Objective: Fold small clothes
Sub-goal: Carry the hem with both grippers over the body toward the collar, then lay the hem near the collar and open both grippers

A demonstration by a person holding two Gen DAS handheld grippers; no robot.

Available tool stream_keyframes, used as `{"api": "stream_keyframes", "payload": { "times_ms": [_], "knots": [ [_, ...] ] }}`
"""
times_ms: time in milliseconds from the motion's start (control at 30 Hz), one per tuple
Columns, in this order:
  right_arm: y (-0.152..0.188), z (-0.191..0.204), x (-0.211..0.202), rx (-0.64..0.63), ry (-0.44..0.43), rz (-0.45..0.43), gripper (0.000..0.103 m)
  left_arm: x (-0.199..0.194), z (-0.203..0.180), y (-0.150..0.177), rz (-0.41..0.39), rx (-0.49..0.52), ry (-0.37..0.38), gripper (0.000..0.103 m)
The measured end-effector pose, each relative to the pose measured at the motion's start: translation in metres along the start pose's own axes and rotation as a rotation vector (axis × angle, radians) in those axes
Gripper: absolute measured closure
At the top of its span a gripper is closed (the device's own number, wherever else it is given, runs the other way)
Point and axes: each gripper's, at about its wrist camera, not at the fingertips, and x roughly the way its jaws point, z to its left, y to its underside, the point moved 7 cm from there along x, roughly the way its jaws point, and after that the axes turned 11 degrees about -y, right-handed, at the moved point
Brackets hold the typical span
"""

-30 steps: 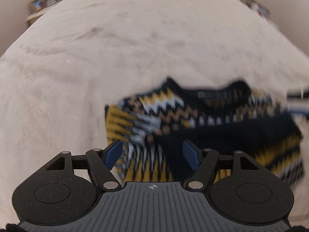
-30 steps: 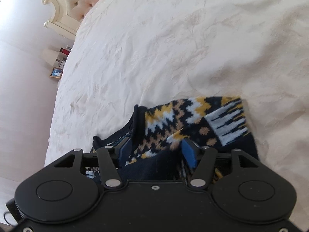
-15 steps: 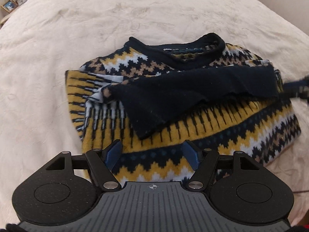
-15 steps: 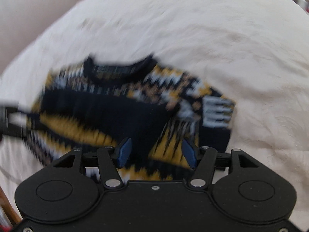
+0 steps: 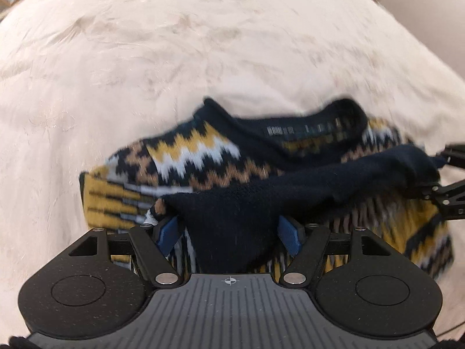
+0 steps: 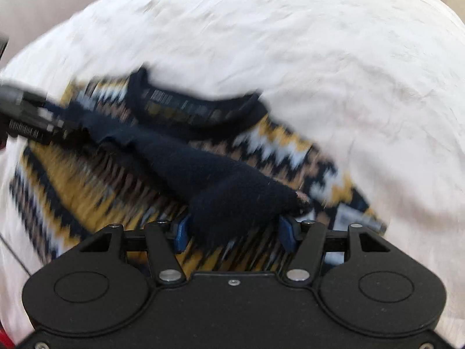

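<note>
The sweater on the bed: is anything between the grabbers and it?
Nothing visible. The sweater lies on the cream bedspread with a dark navy fold across its front. That fold sits right between the left gripper fingers, and its other end between the right gripper fingers. No other thing lies on or before it.

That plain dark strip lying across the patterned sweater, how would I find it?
Start at the cream bedspread, then find the zigzag-knit sweater lying on it. The navy sleeve runs across its chest below the collar, the only unpatterned band there.
</note>
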Motion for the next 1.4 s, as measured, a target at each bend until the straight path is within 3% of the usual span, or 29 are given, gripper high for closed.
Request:
{"api": "stream_keyframes", "payload": {
  "times_ms": [233, 367, 667, 900, 933, 967, 1000, 1033, 1067, 1233, 1400],
  "knots": [
    [-0.027, -0.034, -0.015, 0.195, 0.025, -0.120, 0.038, -0.011, 0.020, -0.031, -0.068, -0.105, -0.032, 0.035],
    [-0.021, -0.041, -0.025, 0.219, 0.036, -0.135, 0.037, -0.020, 0.028, -0.035, -0.091, -0.116, -0.063, 0.034],
    [0.015, -0.042, -0.019, 0.275, 0.012, -0.083, 0.037, -0.014, 0.028, -0.006, -0.018, -0.096, -0.081, 0.034],
    [0.011, -0.036, -0.010, 0.255, -0.012, -0.074, 0.038, 0.002, 0.022, 0.002, 0.029, -0.078, -0.083, 0.036],
    [0.009, -0.036, -0.007, 0.248, -0.015, -0.069, 0.041, 0.004, 0.022, 0.002, 0.032, -0.074, -0.095, 0.047],
    [0.007, -0.035, -0.005, 0.240, -0.014, -0.062, 0.052, 0.005, 0.022, 0.002, 0.030, -0.064, -0.113, 0.057],
    [0.006, -0.035, -0.003, 0.228, -0.007, -0.050, 0.070, 0.006, 0.022, 0.002, 0.031, -0.053, -0.131, 0.080],
    [0.005, -0.034, -0.002, 0.215, 0.011, -0.038, 0.083, 0.007, 0.022, 0.003, 0.033, -0.047, -0.140, 0.092],
    [0.004, -0.033, -0.001, 0.198, 0.028, -0.027, 0.090, 0.006, 0.022, 0.003, 0.030, -0.050, -0.136, 0.093],
    [-0.006, -0.027, -0.012, 0.083, 0.089, -0.035, 0.094, -0.005, 0.035, -0.003, -0.019, -0.072, -0.171, 0.098],
    [-0.001, -0.053, 0.002, 0.197, 0.091, 0.000, 0.094, 0.009, 0.037, -0.005, 0.010, -0.046, -0.206, 0.097]
  ]
}}
